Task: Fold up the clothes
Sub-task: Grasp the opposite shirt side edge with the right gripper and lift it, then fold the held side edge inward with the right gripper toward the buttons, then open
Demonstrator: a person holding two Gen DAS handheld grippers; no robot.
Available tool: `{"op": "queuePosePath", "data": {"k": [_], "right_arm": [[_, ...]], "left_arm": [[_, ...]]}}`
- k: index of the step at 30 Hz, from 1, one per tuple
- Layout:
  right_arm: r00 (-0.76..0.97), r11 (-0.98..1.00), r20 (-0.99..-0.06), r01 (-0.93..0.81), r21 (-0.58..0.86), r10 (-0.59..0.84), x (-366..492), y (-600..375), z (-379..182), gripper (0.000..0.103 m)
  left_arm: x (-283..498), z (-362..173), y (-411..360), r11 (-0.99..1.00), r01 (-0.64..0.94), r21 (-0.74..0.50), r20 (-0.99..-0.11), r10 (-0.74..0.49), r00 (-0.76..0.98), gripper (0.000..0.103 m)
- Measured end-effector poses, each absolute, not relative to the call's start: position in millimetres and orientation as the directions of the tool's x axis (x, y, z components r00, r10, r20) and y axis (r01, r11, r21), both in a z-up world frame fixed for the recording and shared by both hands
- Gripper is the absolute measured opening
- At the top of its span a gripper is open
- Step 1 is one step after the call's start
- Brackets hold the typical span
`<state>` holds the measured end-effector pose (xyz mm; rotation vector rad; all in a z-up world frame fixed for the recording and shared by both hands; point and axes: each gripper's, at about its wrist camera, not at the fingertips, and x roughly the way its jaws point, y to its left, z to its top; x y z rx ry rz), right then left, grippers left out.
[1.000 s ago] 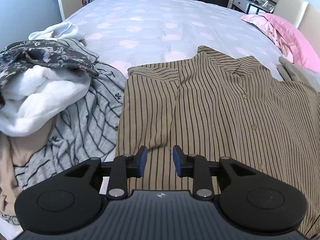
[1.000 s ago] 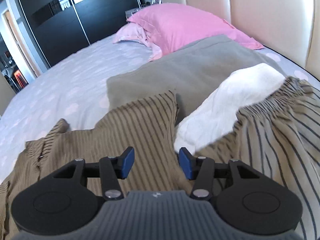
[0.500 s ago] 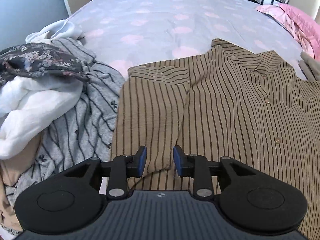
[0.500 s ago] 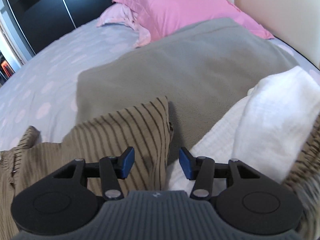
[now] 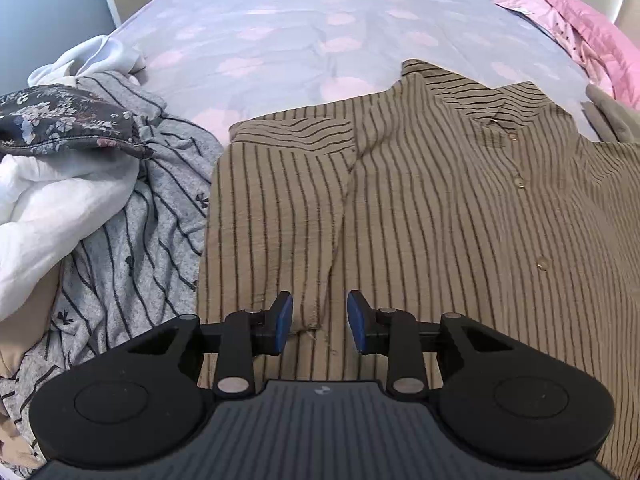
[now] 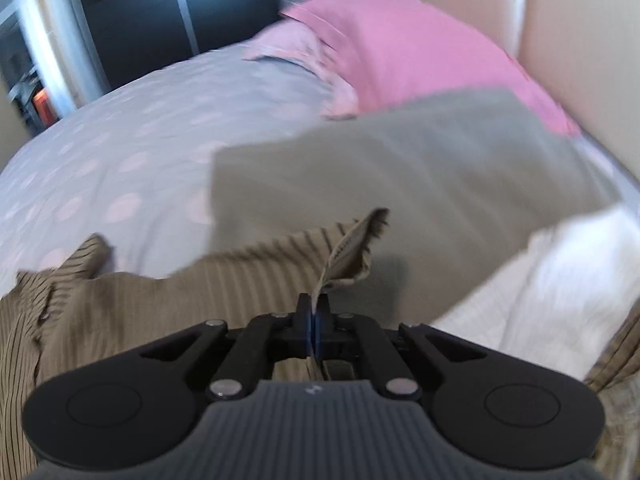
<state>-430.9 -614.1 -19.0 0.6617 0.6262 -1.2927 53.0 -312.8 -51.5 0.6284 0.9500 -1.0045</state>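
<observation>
A brown shirt with dark stripes [image 5: 440, 216] lies spread, buttons up, on the bed. Its left sleeve [image 5: 280, 216] is folded in over the front. My left gripper [image 5: 319, 320] hangs low over the end of that sleeve. It is open, and the sleeve's edge lies between the blue pads [image 5: 284, 316] without being pinched. In the right wrist view my right gripper [image 6: 313, 320] is shut on the other sleeve's edge. A corner of the striped shirt [image 6: 348, 248] stands up out of the closed jaws.
A heap of clothes lies left of the shirt: a grey striped garment [image 5: 132, 240], a white one [image 5: 52, 208] and a dark floral one [image 5: 60, 120]. A grey-green cloth [image 6: 400, 176], a white garment [image 6: 560, 272] and a pink pillow [image 6: 420, 52] lie beyond the right gripper.
My right gripper has closed on the shirt's sleeve corner and shifted left, with the picture blurred. My left gripper has come down closer to the folded sleeve's end and stays open.
</observation>
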Motion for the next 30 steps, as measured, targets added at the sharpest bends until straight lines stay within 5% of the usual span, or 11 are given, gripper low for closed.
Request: {"op": "queuePosePath", "data": {"k": [13, 16, 17, 24, 30], "right_arm": [[0.214, 0.383, -0.796, 0.923, -0.024, -0.567, -299.8, -600.0, -45.9, 0.003], [0.199, 0.362, -0.804, 0.932, -0.022, -0.56, -293.9, -605.1, -60.0, 0.023], [0.213, 0.356, -0.802, 0.935, 0.0, -0.558, -295.1, -605.9, -60.1, 0.037], [0.294, 0.401, -0.803, 0.913, 0.076, -0.518, -294.2, -608.8, -48.3, 0.062], [0.221, 0.472, -0.86, 0.881, -0.026, -0.461, -272.9, -598.6, -57.3, 0.063]], "left_arm": [[36.8, -43.6, -309.5, 0.353, 0.936, 0.015, -0.877, -0.445, 0.182, 0.03], [37.1, -43.1, -309.7, 0.352, 0.936, 0.009, -0.877, -0.447, 0.177, 0.03], [36.7, -43.1, -310.0, 0.35, 0.937, 0.008, -0.878, -0.446, 0.174, 0.03], [32.0, -49.1, -313.3, 0.331, 0.943, 0.038, -0.886, -0.426, 0.186, 0.03], [30.5, -48.1, -313.3, 0.328, 0.944, 0.03, -0.887, -0.427, 0.176, 0.03]]}}
